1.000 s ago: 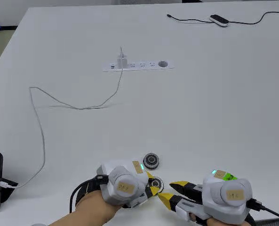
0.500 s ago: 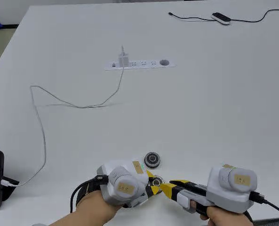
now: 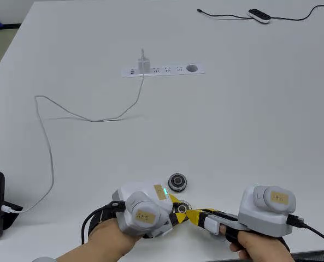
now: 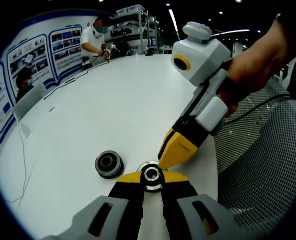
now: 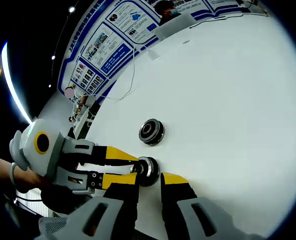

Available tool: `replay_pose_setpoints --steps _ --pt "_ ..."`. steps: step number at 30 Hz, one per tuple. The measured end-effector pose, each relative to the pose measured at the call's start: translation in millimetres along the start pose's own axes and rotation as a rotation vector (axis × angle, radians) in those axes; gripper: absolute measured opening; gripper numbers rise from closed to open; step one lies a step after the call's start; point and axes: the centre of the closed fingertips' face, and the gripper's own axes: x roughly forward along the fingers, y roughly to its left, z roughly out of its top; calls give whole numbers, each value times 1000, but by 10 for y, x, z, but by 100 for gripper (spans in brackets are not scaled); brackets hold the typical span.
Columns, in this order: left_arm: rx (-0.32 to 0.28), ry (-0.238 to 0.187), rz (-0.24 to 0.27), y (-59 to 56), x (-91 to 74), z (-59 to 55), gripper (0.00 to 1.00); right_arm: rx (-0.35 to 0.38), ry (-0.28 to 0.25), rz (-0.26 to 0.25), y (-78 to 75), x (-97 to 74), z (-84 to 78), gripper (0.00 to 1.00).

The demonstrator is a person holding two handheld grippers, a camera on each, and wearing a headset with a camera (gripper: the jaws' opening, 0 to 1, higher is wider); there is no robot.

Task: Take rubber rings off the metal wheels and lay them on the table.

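Left hand-held gripper (image 3: 177, 213) clamps one wheel (image 4: 151, 175). Second wheel (image 3: 177, 181) lies loose on surface (image 3: 233, 125) just beyond. Two total, each with silver hub and black rubber ring (image 4: 100, 169). Right hand-held gripper (image 3: 192, 214) has tips at clamped wheel's rim, can't tell if gripping.

I see one black-ringed metal wheel (image 3: 177, 181) lying flat on the tabletop (image 3: 233, 125), a second wheel (image 3: 181, 208) pinched in my left hand-held gripper (image 4: 150, 179).

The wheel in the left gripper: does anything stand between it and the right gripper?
Nothing visible does. The tips of the right gripper are at the wheel that the left gripper clamps. The second wheel lies apart on the table.
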Motion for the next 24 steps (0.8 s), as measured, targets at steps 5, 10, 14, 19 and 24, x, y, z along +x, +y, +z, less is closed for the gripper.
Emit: replay_pose_setpoints --steps 5,10,14,19,24 --pt "2 -2 0 -1 -1 2 13 89 -10 9 -24 1 9 19" --pt "1 -5 0 0 -2 2 13 108 -7 17 1 15 -7 18" --pt "2 -5 0 1 0 2 13 126 -9 26 9 42 -13 18" --pt "2 -6 -1 0 0 4 13 142 -14 36 27 60 -6 19" --pt "1 -7 -2 1 2 5 13 157 -26 52 50 47 27 19"
